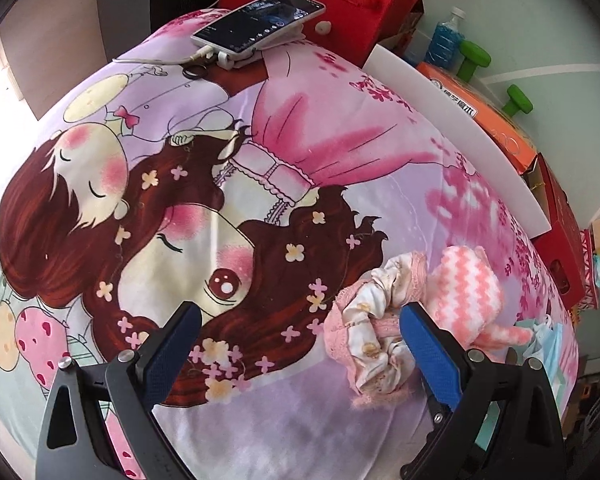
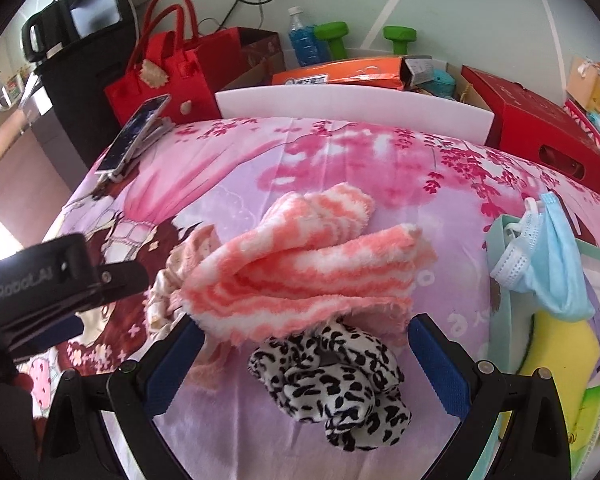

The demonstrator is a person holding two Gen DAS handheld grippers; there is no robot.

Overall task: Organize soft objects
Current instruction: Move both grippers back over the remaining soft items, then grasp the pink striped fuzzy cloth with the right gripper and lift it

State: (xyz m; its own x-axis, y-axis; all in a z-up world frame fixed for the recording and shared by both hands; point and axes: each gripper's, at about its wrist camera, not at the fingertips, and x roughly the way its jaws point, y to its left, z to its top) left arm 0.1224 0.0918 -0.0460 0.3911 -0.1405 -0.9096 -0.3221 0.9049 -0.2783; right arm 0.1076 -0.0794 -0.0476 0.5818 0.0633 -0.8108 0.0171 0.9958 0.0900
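On the cartoon-print bed cover (image 1: pixel 260 92) lie a cream-and-pink scrunchie (image 1: pixel 374 336), fluffy pink-and-white striped socks (image 2: pixel 300 264) and a black-and-white leopard-print scrunchie (image 2: pixel 332 384). My left gripper (image 1: pixel 300 332) is open above the cover, its right finger (image 1: pixel 424 344) close beside the cream-and-pink scrunchie. The right gripper (image 2: pixel 304 344) is open too, and the leopard scrunchie lies between its fingers, just in front of the socks. The socks (image 1: pixel 468 292) partly hide the cream-and-pink scrunchie (image 2: pixel 172 272) in the right wrist view.
A phone on a stand (image 1: pixel 260 20) sits at the far corner of the bed, a red felt bag (image 2: pixel 168 76) behind it. A white board (image 2: pixel 352 108), an orange box (image 2: pixel 340 74) and a red box (image 2: pixel 540 128) line the far edge. Blue face masks (image 2: pixel 548 256) hang on a pale green bag (image 2: pixel 500 236).
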